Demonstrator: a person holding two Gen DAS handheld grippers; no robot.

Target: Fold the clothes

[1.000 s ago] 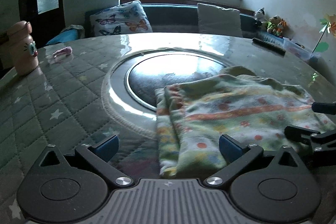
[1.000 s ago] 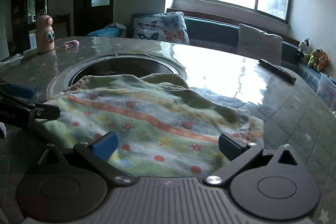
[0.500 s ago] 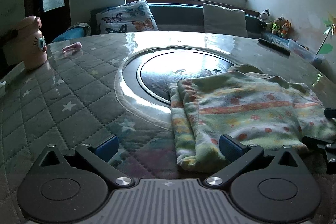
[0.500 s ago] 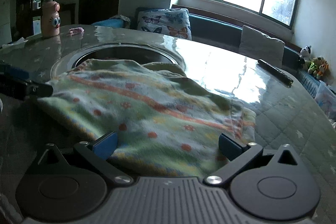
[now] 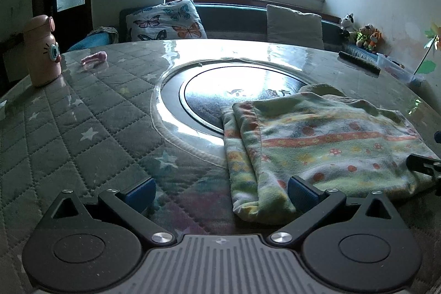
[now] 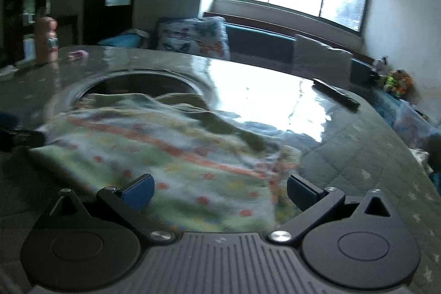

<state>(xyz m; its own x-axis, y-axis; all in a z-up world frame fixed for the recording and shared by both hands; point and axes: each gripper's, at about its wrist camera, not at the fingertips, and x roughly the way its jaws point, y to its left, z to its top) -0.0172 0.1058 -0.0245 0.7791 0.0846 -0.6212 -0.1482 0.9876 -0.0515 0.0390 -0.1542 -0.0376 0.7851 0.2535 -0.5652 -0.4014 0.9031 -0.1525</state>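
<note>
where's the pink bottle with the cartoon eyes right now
In the left wrist view the pink bottle stands upright at the table's far left edge, left of a small pink item and well away from the folded garment.

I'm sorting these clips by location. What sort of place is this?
Most likely a living or dining room in a home: a window bench with a butterfly cushion, stuffed toys in the corner, and a round table with a quilted cover.

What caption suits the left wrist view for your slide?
Open left tool beside a folded patterned garment on the quilted round table.
</note>
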